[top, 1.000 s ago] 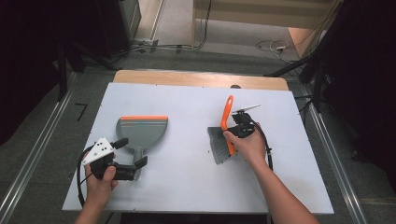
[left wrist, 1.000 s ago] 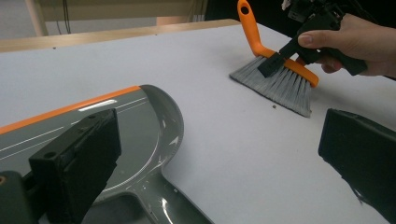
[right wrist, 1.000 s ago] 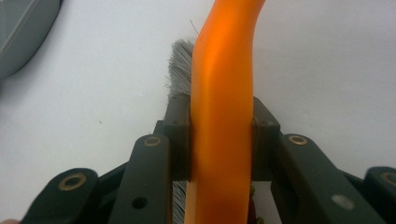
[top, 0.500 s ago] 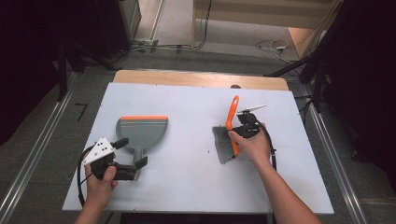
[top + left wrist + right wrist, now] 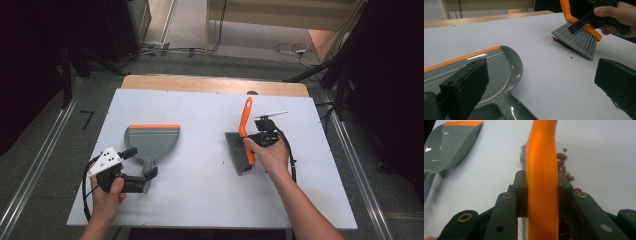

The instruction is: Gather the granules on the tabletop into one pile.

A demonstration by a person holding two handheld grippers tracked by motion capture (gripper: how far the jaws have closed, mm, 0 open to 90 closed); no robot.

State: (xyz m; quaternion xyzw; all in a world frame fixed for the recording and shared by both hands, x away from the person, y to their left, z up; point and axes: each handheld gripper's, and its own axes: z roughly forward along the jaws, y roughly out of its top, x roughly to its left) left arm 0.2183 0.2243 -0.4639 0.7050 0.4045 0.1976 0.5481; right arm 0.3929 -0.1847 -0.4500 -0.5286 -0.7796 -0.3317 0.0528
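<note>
Black tools (image 5: 134, 181), grey three-cornered plate (image 5: 105, 161)

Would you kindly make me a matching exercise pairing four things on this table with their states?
1. brush
2. dustpan
3. left gripper
4. beans

a. open, jaws either side of a grey handle
b. lying flat, orange-edged
c. clamped by the right gripper
d. scattered beside the bristles

Pairs: 1-c, 2-b, 3-a, 4-d

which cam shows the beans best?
Right gripper view: red and green beans lie sharp beside the orange brush. The left gripper view shows a dark streak under the bristles; in the high view they're too small to tell.
</note>
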